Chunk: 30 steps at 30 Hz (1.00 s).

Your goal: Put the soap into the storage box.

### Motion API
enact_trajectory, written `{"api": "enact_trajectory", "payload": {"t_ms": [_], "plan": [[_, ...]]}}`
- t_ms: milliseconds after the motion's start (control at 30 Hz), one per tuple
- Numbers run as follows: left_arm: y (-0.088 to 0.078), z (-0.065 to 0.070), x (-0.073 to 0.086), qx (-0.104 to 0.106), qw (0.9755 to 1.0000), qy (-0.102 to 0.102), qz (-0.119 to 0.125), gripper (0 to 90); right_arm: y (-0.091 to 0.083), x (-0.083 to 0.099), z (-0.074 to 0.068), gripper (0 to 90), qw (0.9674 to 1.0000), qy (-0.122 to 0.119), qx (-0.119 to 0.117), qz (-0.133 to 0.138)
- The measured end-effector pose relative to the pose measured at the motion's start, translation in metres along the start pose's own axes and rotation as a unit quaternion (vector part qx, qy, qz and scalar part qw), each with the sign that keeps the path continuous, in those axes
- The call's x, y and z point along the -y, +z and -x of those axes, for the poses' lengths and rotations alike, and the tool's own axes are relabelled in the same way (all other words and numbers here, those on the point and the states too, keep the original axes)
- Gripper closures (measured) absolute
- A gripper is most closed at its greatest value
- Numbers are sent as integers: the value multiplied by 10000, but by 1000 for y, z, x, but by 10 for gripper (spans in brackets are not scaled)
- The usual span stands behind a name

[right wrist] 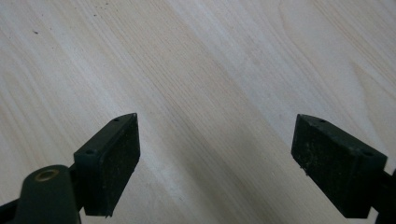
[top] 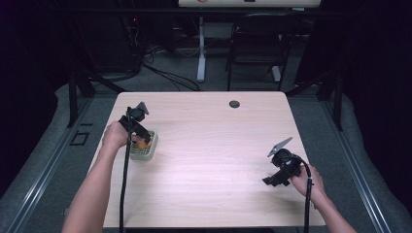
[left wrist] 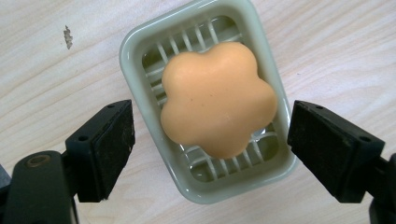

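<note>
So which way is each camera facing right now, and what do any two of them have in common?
High view: above the person's side, looking forward and down on the table; both forearms, left claw, right claw.
Left gripper view: rides the left claw, looking down on the orange soap in its soap dish; jaws open.
Right gripper view: rides the right claw, facing bare tabletop; jaws open.
Shared: high and left gripper views both show the soap dish.

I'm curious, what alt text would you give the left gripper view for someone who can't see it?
An orange flower-shaped soap lies in a pale green slatted soap dish on a light wooden table. The left gripper hangs above, its two black jaws open, one either side of the dish.
</note>
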<state>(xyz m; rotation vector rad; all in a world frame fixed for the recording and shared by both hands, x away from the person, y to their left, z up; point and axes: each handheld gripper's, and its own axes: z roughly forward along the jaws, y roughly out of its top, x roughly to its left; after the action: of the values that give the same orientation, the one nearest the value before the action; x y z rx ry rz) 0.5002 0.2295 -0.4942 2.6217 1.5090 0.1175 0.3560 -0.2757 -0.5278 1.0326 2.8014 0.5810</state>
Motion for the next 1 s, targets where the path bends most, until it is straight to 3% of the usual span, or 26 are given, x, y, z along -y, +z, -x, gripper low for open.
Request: {"api": "enact_trajectory", "payload": {"t_ms": [533,1000], "plan": [[-24,14,22,-29,9993,310,216,92,-1,0,-1,153,10000,-1,-25,39],[-36,43,61,-35,9971,611,463,64,-1,0,-1,153,10000,7,-16,44]]}}
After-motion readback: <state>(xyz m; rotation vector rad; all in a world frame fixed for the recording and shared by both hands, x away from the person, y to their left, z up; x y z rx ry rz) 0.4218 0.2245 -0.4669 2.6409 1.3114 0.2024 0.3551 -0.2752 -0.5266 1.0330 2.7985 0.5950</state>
